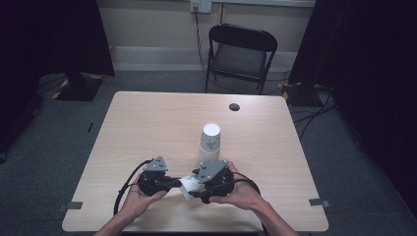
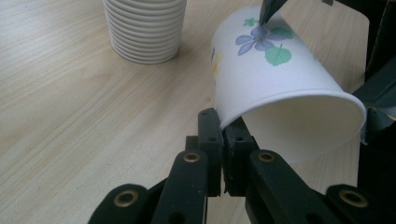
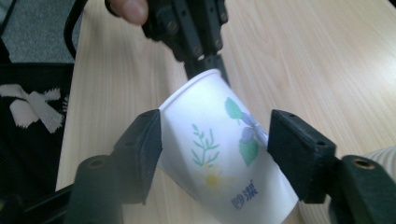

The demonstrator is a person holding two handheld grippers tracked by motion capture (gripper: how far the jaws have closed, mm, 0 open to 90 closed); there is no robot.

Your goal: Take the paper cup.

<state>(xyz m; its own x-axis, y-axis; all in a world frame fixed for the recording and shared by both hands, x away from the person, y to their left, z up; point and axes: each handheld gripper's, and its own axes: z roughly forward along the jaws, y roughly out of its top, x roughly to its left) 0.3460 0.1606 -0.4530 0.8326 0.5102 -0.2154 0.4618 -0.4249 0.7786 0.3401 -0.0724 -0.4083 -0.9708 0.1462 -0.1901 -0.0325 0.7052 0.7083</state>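
A white paper cup [image 3: 219,154] printed with a blue flower, green leaves and a yellow daisy is held tilted above the wooden table [image 1: 147,128], its open mouth [image 2: 303,126] turned sideways. Just behind it, a stack of white paper cups [image 1: 210,142] stands upright.

Showing two black hand-held grippers, plate-topped and cabled.

Wearing a grey three-cornered plate [image 1: 156,164] on top of the left gripper [image 1: 177,184] and a like one on the right gripper [image 1: 195,189], each dotted with small dark screws. Trailing a thick black cable [image 1: 123,189] in a loop from the left gripper and another from the right. Showing, in the gripper views, matt black jaws built of jointed links, pinned with brass-coloured rivets [image 2: 192,157]. Ending in blocky, square-cut pads [image 3: 299,149] drilled with small round holes.
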